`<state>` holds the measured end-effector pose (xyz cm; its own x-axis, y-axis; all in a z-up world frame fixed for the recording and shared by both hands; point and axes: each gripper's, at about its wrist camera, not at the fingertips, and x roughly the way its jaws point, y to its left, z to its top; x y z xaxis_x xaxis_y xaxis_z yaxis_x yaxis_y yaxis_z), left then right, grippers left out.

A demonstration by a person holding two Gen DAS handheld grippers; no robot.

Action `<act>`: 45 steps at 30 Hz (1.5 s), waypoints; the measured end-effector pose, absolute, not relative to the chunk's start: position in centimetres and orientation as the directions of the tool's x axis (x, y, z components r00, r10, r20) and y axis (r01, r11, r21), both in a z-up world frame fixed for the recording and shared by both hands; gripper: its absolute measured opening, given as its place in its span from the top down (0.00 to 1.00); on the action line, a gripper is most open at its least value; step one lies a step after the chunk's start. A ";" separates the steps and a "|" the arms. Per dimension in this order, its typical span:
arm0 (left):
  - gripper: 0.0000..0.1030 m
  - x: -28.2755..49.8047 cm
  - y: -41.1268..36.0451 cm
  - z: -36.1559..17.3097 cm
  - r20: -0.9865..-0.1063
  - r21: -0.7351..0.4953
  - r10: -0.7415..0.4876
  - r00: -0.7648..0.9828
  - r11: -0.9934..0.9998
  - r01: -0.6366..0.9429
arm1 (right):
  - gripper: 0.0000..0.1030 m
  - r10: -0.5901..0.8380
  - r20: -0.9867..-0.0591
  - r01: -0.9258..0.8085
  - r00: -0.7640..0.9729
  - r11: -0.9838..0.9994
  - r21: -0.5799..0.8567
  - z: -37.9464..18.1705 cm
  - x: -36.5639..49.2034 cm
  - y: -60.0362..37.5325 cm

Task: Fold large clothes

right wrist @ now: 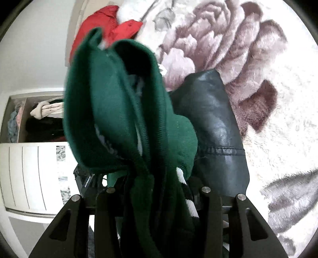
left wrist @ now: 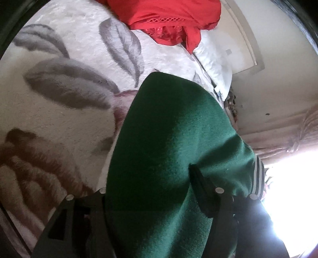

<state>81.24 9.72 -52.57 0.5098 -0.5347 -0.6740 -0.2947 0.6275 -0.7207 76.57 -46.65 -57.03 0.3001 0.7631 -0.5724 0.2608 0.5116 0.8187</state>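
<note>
Two grippers, both clamped on the same green varsity jacket [left wrist: 169,158], which hangs bunched up above a fluffy floral blanket [left wrist: 59,119]. The left gripper [left wrist: 151,200] pinches the green wool body; the right gripper [right wrist: 157,198] grips knit trim beside the black leather sleeve [right wrist: 214,129]. Red clothes [left wrist: 169,17] are piled further back on the blanket.

The left gripper [left wrist: 151,198] is matte black plastic, with two flat angular fingers that each have a cut-out slot. Small round silver screw heads [left wrist: 219,190] sit at the finger joints. The right gripper [right wrist: 159,196] looks the same: four black angular bars side by side, each capped by a round silver screw [right wrist: 206,189] and pierced by triangular openings.
</note>
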 end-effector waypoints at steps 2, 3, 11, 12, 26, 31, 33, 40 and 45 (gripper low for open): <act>0.45 81.0 9.1 -50.1 -0.710 -0.683 -0.506 0.491 0.665 -0.302 | 0.51 0.750 -0.594 0.253 0.290 0.539 0.804 -55.8 76.7 -46.4; 0.45 80.8 8.6 -49.0 -0.729 -0.662 -0.492 0.475 0.683 -0.309 | 0.48 0.738 -0.611 0.259 0.286 0.555 0.791 -55.1 76.6 -46.5; 0.11 77.7 3.8 -43.5 -0.835 -0.315 -0.161 0.526 0.924 -0.218 | 0.19 0.272 -0.917 0.262 0.290 0.900 0.350 -47.6 72.4 -43.8; 0.07 77.0 3.0 -42.7 -0.830 -0.269 -0.127 0.543 0.944 -0.190 | 0.09 0.216 -0.930 0.261 0.296 0.919 0.297 -46.7 71.7 -43.2; 0.04 66.9 -0.8 -31.0 -0.799 -0.099 -0.017 0.600 0.990 -0.104 | 0.03 -0.203 -0.895 0.192 0.398 0.972 -0.135 -32.2 60.5 -35.8; 0.04 60.5 -1.5 -24.6 -0.757 -0.074 0.012 0.653 0.992 -0.105 | 0.03 -0.210 -0.860 0.196 0.465 0.972 -0.132 -24.7 54.6 -34.6; 0.04 57.8 -1.8 -22.3 -0.744 -0.072 0.012 0.668 0.993 -0.098 | 0.03 -0.227 -0.836 0.203 0.499 0.969 -0.142 -21.3 51.6 -34.0; 0.04 48.9 -3.0 -15.3 -0.709 -0.042 0.026 0.705 0.996 -0.078 | 0.03 -0.225 -0.787 0.212 0.575 0.970 -0.122 -11.6 41.7 -32.9; 0.04 44.0 -3.7 -11.8 -0.696 -0.023 0.052 0.716 0.995 -0.094 | 0.03 -0.213 -0.752 0.201 0.624 0.973 -0.110 -5.3 34.5 -32.4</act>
